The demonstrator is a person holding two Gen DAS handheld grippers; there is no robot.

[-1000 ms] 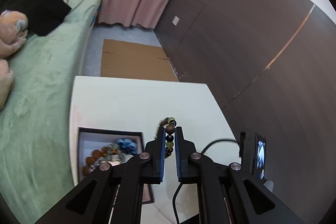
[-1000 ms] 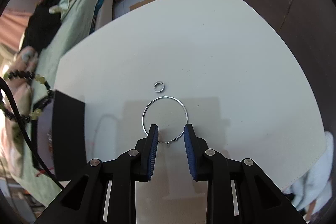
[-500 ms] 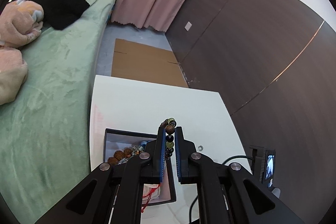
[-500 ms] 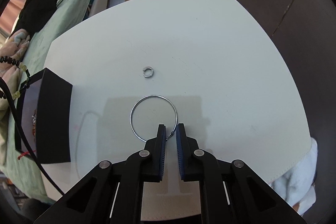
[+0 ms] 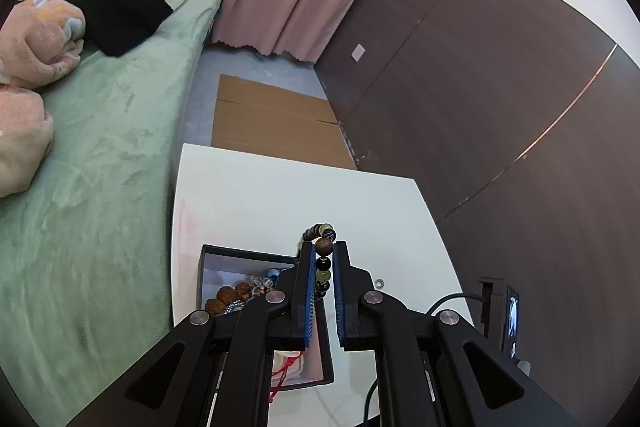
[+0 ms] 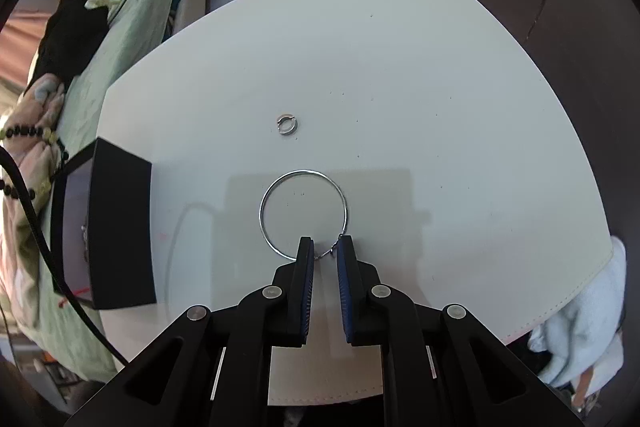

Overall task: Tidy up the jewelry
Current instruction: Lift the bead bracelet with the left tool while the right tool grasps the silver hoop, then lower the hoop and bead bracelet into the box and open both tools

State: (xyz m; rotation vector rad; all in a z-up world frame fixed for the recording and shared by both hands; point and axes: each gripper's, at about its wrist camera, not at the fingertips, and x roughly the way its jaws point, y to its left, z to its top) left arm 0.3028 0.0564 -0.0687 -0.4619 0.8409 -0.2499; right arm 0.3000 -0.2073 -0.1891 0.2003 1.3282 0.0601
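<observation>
A: What is nearest the right-hand tool?

B: The right gripper (image 6: 323,247) points steeply down at the white table (image 6: 440,99). Its jaws have just been closing on the clasp end of the thin silver hoop earring (image 6: 303,213), and that bit of wire lies between the blue pads (image 6: 307,259). A narrow gap shows between the pads, so I read this as a light pinch on wire so thin it barely fills the space; I cannot tell how firm it is.

A: Which way does the hoop lie from the tool?

B: Flat on the table, its ring spreading away from the fingertips toward the far edge. Only the near arc sits in the jaws. A lift straight up would, I judge, let the ring hang below the pads.

A: Beyond it?

B: A small silver open ring (image 6: 287,125) lies apart from the hoop, further toward the far edge, untouched.

A: And the box?

B: The black open jewellery box (image 6: 120,227) stands at the left edge of the table, so the hoop must travel left. The right tool is the nearer to both loose pieces.

A: The other hand?

B: The left gripper (image 5: 323,255) is clenched on a bracelet of dark brown, black and pale green beads (image 5: 323,259), held above the box's right wall, with beaded pieces already inside.
</observation>
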